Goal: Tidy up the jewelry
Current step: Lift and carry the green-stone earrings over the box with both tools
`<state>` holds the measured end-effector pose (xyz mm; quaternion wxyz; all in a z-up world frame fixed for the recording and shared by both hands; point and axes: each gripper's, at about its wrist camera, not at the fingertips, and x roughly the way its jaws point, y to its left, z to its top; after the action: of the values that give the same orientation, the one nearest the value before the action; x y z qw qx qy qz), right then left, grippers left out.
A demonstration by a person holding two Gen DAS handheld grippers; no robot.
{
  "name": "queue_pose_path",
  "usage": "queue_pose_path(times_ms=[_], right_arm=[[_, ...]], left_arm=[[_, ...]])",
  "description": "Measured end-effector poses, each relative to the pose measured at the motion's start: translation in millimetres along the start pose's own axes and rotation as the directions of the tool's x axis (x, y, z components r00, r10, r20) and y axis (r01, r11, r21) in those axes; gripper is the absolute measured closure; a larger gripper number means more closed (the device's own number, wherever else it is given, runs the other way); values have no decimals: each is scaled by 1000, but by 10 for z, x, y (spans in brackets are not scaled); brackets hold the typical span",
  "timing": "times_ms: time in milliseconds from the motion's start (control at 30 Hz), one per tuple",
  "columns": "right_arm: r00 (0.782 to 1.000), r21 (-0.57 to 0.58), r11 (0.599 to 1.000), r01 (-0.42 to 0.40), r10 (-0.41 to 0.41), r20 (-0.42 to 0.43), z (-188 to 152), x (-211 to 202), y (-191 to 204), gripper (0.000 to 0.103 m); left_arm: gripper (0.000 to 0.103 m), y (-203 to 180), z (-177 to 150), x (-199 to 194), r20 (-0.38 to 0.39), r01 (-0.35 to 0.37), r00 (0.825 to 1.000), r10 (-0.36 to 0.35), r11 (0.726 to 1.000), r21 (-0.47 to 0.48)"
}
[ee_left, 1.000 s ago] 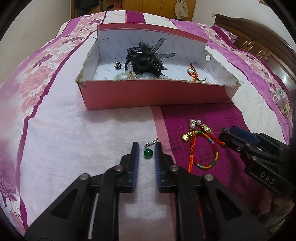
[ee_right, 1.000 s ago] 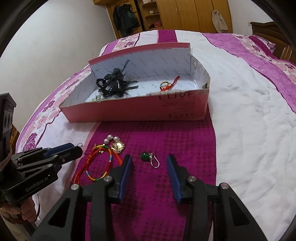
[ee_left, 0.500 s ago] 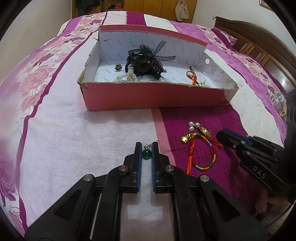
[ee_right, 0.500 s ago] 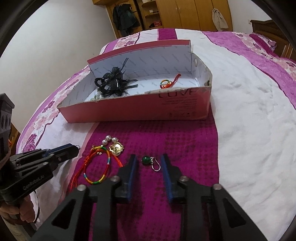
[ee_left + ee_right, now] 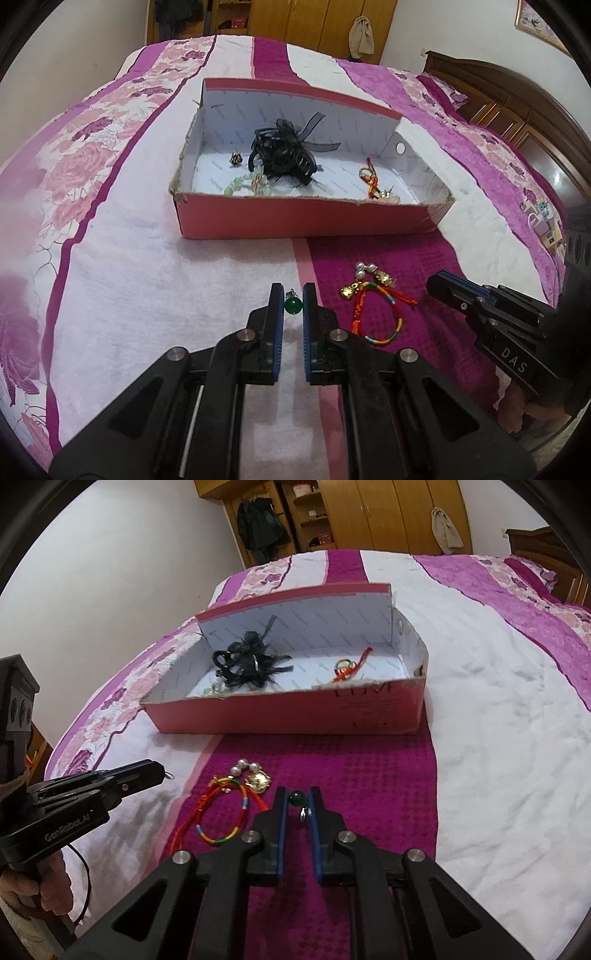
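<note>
Green round bead earring with a silver hook (image 5: 293, 305) sits pinched between the blue-padded jaws of the left gripper (image 5: 292, 301), low over the white plush band of the bedspread (image 5: 147, 288). A second green bead earring (image 5: 296, 799) is clamped the same way in the right gripper (image 5: 296, 802), over the magenta stripe. Between the two grippers lies a red and rainbow cord bracelet with gold charms and pearls (image 5: 373, 310). Beyond it stands an open pink cardboard box (image 5: 306, 221) holding a black ribbon hair claw (image 5: 284, 151), pale green beads (image 5: 251, 182) and another red cord bracelet (image 5: 369, 179).
</note>
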<state>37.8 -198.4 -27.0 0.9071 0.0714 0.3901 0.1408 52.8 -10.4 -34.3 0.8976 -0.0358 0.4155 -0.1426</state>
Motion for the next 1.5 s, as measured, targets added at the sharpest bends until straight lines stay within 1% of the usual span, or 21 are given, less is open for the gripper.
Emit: queue_pose_path(times_ms=[200,467,900,1167,1333,1500], right_arm=[[999,-3,1000,-7,7,33,29,-132,35,91],[996,-13,1000,-10,11,89,86,-298,85,91],[987,-46,999,-4,11,163,220,-395,171,91],[974,-65,998,20,-5,225,415,-362,201,91],[967,-53,998,37,-23,254,525,-267,179,91],[957,-40,997,67,-53,287,651,-168,148,91]], left_arm=[[102,-25,37,-106,30,11,1000,-11,1000,2],[102,-51,140,-287,100,4,995,-6,1000,15],[102,-86,326,-358,198,-14,980,9,1000,20],[102,-108,481,-303,280,-46,960,32,998,41],[102,-109,573,-245,343,-63,938,44,997,45],[102,-121,676,-183,385,-81,921,56,996,49]])
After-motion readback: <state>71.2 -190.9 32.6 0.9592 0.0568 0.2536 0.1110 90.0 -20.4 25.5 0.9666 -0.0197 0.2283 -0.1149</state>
